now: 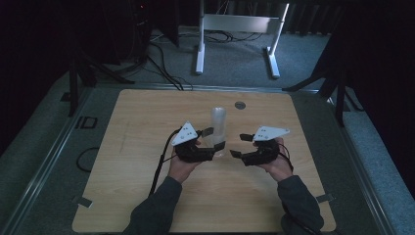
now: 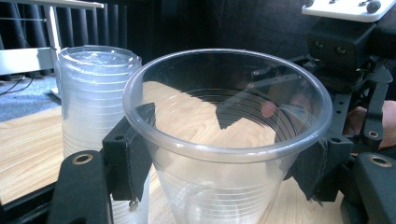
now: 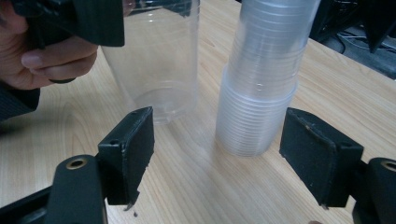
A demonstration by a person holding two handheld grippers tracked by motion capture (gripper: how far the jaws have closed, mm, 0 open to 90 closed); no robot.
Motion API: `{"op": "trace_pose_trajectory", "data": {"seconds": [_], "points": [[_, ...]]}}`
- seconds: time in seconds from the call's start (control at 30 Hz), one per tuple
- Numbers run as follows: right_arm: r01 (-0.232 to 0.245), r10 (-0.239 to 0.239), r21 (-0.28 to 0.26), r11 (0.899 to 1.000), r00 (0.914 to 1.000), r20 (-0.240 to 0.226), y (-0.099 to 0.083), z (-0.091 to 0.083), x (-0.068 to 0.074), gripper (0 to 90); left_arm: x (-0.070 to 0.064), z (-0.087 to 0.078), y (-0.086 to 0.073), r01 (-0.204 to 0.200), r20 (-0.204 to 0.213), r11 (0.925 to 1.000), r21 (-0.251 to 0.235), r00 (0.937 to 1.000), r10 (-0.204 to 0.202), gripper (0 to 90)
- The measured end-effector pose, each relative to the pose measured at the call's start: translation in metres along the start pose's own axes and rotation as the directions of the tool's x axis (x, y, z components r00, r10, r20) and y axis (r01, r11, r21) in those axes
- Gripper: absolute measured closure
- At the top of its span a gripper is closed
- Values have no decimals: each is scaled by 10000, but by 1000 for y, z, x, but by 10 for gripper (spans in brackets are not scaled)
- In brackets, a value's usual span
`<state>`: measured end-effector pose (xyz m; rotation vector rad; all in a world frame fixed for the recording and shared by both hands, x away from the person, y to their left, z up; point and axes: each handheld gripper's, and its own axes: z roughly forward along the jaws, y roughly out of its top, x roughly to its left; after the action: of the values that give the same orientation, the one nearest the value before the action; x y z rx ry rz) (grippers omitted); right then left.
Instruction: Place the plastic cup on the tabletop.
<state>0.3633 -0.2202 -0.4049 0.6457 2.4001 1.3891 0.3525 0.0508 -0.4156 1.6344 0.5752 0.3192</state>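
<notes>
A single cup point(image 3: 159, 70) stands just beside the cup stack point(image 3: 261, 88) on the table point(image 3: 210, 186).

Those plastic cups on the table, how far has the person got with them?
One clear cup already stands on the table apart from the stack of cups, so one seems pulled off. The left gripper clamps that cup below its rim. The right gripper is open, empty, facing the stack. The stack is tall, so most cups probably remain.

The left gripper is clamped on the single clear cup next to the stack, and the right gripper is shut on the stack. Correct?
Not quite. The right gripper is open, its jaws apart in front of the stack of cups, as the right gripper view shows. The left gripper does hold the single clear cup beside the stack.
</notes>
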Motion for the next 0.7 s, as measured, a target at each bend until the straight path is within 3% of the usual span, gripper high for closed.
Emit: {"op": "trace_pose_trajectory", "data": {"seconds": [0.13,0.7], "points": [[46,-40,-201,9998,9995,304,0,-2,0,302,0,1,-2,-36,-102,10000,42,9999,36,302],[-29,50,-356,9994,9982,599,2,-2,-1,302,-2,7,-9,-168,-320,9995,252,9993,176,302]]}}
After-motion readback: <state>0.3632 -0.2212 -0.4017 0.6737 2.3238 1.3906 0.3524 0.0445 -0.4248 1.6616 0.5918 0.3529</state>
